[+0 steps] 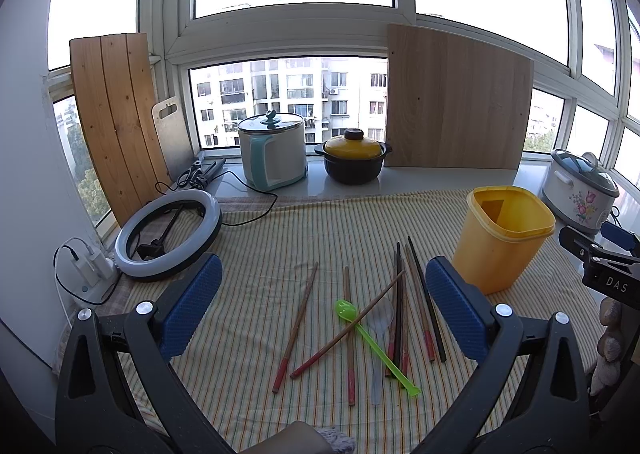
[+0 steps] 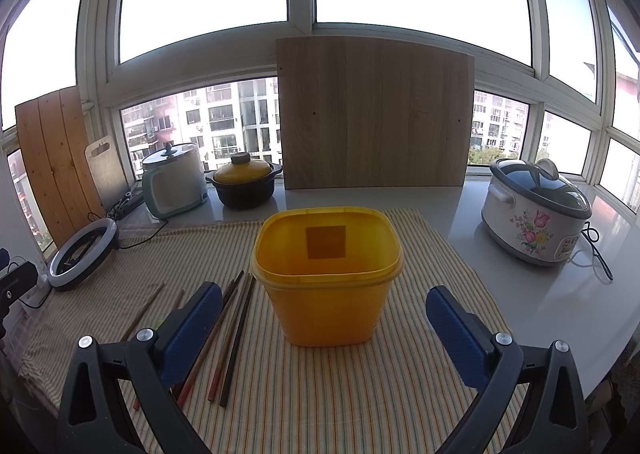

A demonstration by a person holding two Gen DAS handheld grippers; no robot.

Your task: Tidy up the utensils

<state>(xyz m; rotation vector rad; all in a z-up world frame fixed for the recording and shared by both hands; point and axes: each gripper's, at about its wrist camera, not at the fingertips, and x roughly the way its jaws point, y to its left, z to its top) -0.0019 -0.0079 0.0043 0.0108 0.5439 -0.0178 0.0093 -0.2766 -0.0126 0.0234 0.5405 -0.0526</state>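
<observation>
Left gripper [image 1: 324,306] spread, empty, over chopsticks [image 1: 400,314] and green spoon [image 1: 372,338] left of yellow tub [image 2: 326,274]. Right gripper [image 2: 324,330] spread, empty, facing tub. Advice: pinch one loose chopstick, drop upright into tub.

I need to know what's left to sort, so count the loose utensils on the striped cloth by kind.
Wooden chopsticks, red-tipped brown or black: 8 (some overlap)
Plastic spoons, one green spoon and one clear spoon: 2
Total: 10
</observation>
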